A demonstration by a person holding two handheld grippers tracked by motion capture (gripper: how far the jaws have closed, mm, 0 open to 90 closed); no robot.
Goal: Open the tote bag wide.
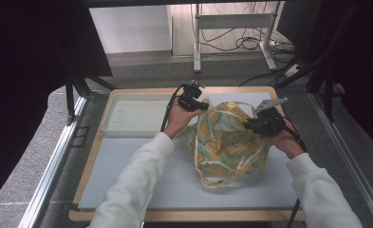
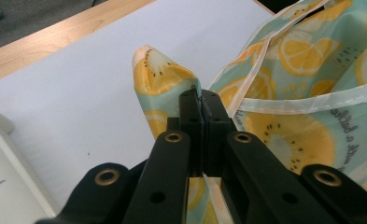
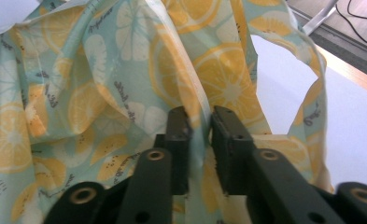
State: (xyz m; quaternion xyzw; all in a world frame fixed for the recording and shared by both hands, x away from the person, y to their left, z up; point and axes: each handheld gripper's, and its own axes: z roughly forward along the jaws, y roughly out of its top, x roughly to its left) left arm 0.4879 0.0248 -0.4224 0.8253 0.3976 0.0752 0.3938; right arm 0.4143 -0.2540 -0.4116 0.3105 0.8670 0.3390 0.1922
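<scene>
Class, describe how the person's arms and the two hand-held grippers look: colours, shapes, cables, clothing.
Both arms wear long white sleeves. The left gripper and right gripper are black, each with a trailing black cable. The right carries a grey three-cornered plate. Their black jaws have brass-ringed holes.

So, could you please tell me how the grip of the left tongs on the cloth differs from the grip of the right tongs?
The left tongs pinch a peaked corner of the lemon-print cloth with their jaws pressed tight together, while the right tongs clamp a thicker fold and keep a narrow gap. In the high view the left tongs hold the cloth's far left edge; the right tongs hold its right side, nearer the person. Both are shut on the cloth.
</scene>
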